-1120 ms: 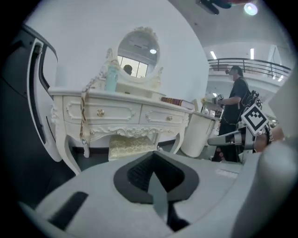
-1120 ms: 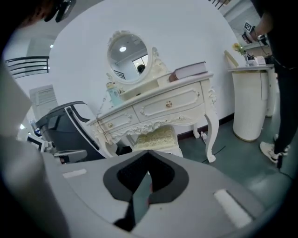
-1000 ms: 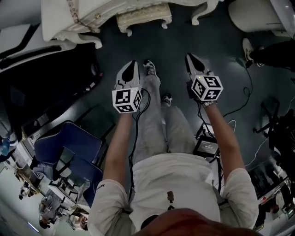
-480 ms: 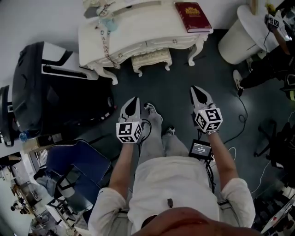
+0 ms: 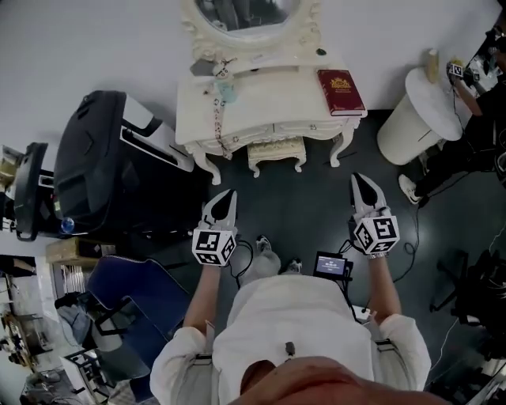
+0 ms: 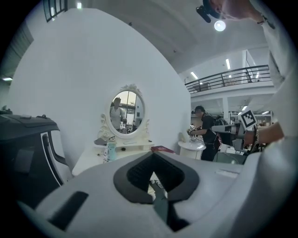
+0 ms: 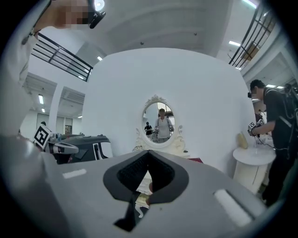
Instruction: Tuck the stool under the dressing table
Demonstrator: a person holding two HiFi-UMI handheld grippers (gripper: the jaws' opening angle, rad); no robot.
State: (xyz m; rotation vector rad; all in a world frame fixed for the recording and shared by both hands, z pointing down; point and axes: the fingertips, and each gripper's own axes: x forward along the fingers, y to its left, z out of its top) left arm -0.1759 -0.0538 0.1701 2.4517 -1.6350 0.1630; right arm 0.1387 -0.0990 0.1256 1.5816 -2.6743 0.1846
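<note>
- The left gripper (image 5: 228, 195) was clenched, its fingers pressed together with nothing between them, held in the air over the dark floor (image 5: 316, 206) and pointing toward the dressing table (image 5: 269, 103).
- The right gripper (image 5: 359, 180) was likewise clenched and empty, held level with the left one and well apart from it, also pointing toward the dressing table.
- The stool (image 5: 276, 153) stood on the floor in the gap between the dressing table's front legs, its cushioned seat partly under the front edge and its near side showing in front of it.
- Neither gripper touched the stool; both were well apart from it.
- On the dressing table's white surface lay a red book (image 5: 341, 91) near the right end, with a small bottle (image 5: 224, 88) left of centre and an oval mirror (image 5: 249, 16) rising at the back against the white wall.
- A large black machine (image 5: 95, 166) stood just left of the dressing table, and a white round pedestal table (image 5: 411, 119) stood to its right.
- A blue chair (image 5: 134, 289) stood at the person's left side.
</note>
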